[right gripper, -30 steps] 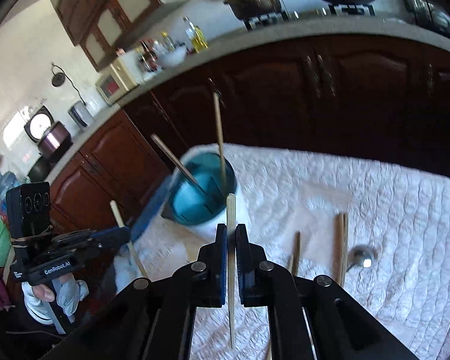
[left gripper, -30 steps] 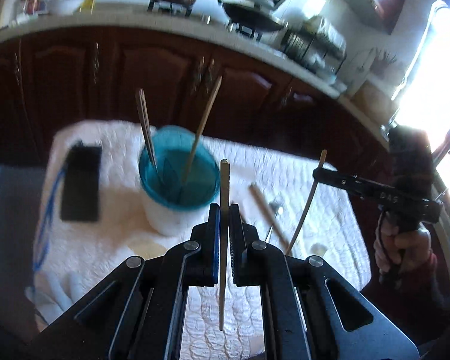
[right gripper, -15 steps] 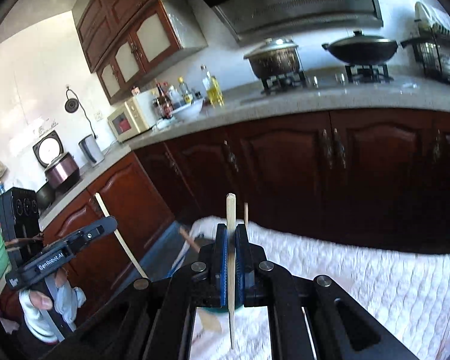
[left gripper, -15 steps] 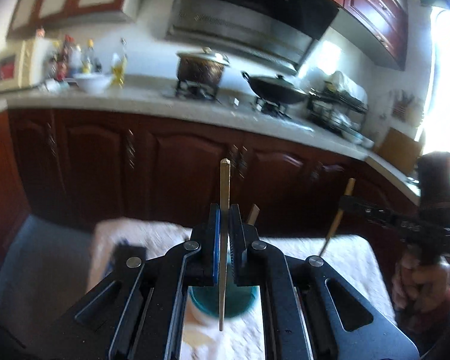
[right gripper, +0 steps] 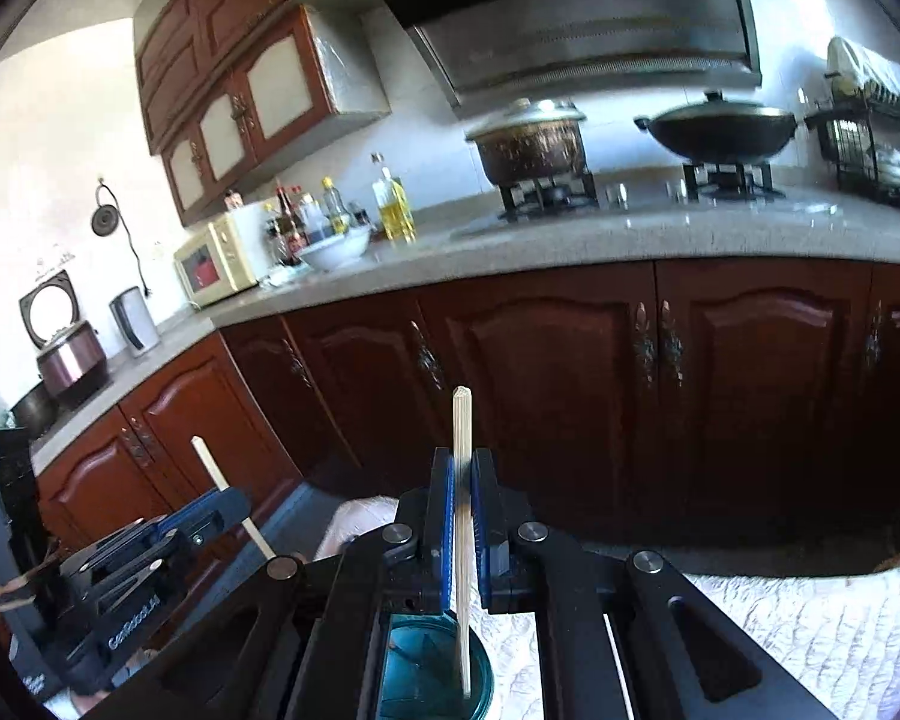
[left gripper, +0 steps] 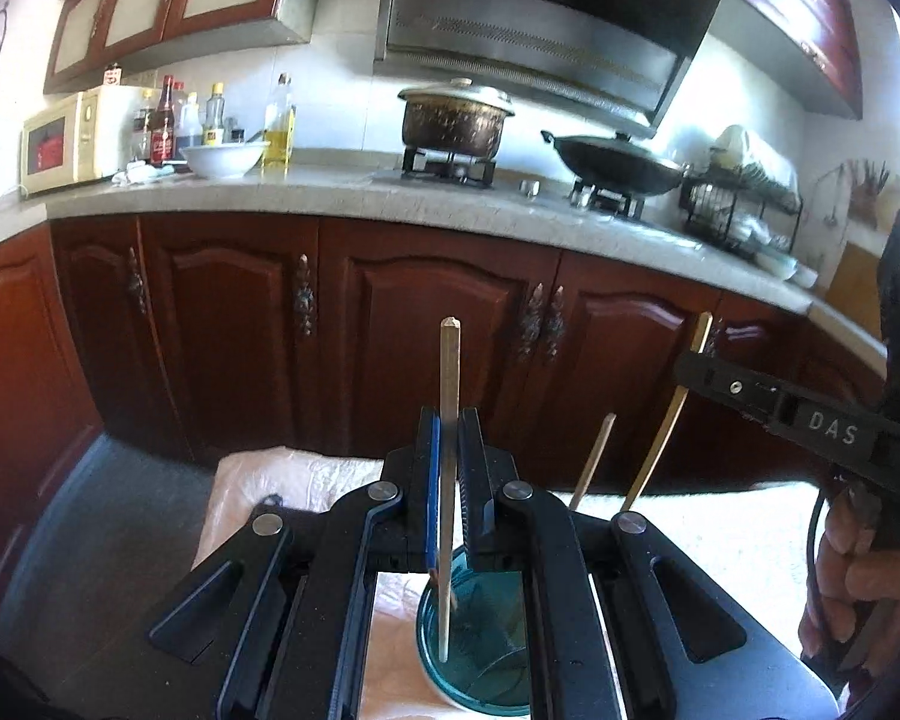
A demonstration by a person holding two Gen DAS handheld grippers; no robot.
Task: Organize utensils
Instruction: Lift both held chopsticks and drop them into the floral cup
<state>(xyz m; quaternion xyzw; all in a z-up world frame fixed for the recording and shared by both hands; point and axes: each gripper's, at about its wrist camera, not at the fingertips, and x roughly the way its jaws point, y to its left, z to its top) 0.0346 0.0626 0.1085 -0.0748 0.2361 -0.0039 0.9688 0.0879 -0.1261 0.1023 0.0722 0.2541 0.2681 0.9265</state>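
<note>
My left gripper (left gripper: 448, 420) is shut on a wooden chopstick (left gripper: 450, 360) held upright, its lower end hanging over the teal cup (left gripper: 480, 660) at the bottom of the left wrist view. Another chopstick (left gripper: 594, 459) leans out of the cup. At the right of that view, a hand holds my right gripper (left gripper: 693, 369), shut on a second chopstick (left gripper: 669, 426). In the right wrist view, the right gripper (right gripper: 462, 462) clamps its chopstick (right gripper: 462, 420) upright above the teal cup (right gripper: 414, 672). The left gripper (right gripper: 234, 504) and its chopstick (right gripper: 222, 480) show at the lower left.
The cup stands on a table under a white quilted cloth (right gripper: 810, 630), with a dark flat object (left gripper: 270, 510) near its far left corner. Dark wooden cabinets (left gripper: 432, 324) and a stone counter (left gripper: 330, 198) with a pot, wok and bottles stand behind the table.
Both cameras have tilted upward and closer to the cup, which has slid from mid-frame to the bottom edge. Each gripper still clamps its chopstick. The loose utensils on the cloth have left view.
</note>
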